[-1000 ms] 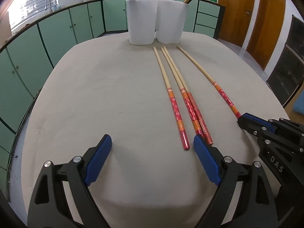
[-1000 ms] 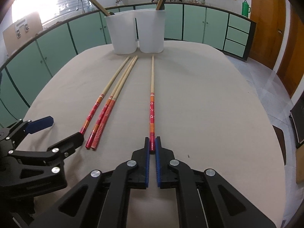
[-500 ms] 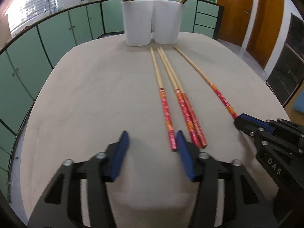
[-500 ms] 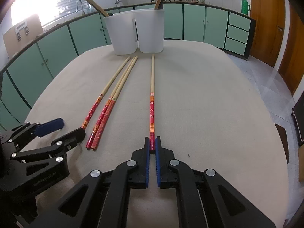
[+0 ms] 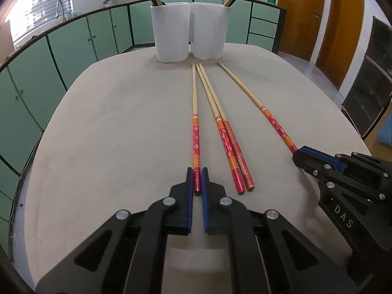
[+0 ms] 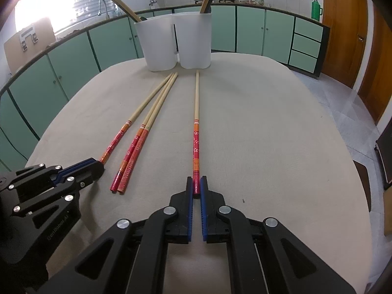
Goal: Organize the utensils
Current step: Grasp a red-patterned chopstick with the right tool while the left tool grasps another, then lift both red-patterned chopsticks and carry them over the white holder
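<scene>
Several long chopsticks with red patterned handles lie on the beige table, tips toward two white cups. My left gripper (image 5: 197, 178) is shut on the red end of the leftmost chopstick (image 5: 195, 112). My right gripper (image 6: 196, 186) is shut on the red end of the rightmost chopstick (image 6: 196, 112), which also shows in the left wrist view (image 5: 254, 101). A pair of chopsticks (image 5: 220, 122) lies touching between them, also in the right wrist view (image 6: 147, 127). All lie flat on the table.
Two white cups (image 5: 171, 34) (image 5: 210, 31) stand side by side at the table's far edge, each with a dark-tipped chopstick inside; they also show in the right wrist view (image 6: 159, 44) (image 6: 194, 41). Green cabinets ring the room. The rounded table edge (image 5: 36, 147) is close on the left.
My left gripper moved forward and to the right and closed from wide open onto the leftmost chopstick's red end. The right gripper stayed shut on its chopstick.
</scene>
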Available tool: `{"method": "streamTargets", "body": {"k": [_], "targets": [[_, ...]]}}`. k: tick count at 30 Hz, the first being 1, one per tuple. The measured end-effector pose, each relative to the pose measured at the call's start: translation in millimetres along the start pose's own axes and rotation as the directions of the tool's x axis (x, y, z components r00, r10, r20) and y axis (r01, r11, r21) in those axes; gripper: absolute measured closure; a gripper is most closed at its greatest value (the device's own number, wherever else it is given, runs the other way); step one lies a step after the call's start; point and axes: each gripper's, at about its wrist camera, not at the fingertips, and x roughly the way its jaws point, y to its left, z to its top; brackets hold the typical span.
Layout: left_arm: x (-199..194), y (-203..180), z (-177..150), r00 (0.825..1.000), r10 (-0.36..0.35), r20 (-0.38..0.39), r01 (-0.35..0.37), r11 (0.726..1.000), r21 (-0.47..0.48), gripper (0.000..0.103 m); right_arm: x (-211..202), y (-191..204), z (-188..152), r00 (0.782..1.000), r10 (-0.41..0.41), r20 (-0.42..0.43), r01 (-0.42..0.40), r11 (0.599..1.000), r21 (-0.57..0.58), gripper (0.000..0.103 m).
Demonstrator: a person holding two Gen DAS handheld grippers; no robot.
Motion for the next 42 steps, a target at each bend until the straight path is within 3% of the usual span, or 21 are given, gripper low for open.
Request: {"method": "streamTargets", "body": {"k": [13, 24, 34, 42], "targets": [[-52.0, 11.3, 22.9, 0.99, 0.009, 0.139, -0.01, 1.0, 0.0, 0.098, -45.9, -9.2, 26.0, 0.994, 0.01, 0.113, -0.011, 1.0, 0.009, 0.097], [-101.9, 16.5, 66.6, 0.954, -0.002, 0.3, 0.0, 1.0, 0.007, 0.098, -90.7, -10.5, 68.8, 0.972, 0.041, 0.231, -0.036, 0.999, -0.024, 0.098], [-124.0, 20.0, 99.6, 0.928, -0.036, 0.372, 0.029, 0.999, 0.025, 0.098, -123.0, -7.0, 112.2, 0.949, 0.084, 0.303, -0.065, 0.995, -0.071, 0.098], [-133.6, 25.4, 124.9, 0.917, -0.094, 0.387, 0.089, 0.996, 0.032, 0.098, -133.9, -0.3, 145.2, 0.945, 0.132, 0.3, -0.096, 0.986, -0.133, 0.098]]}}
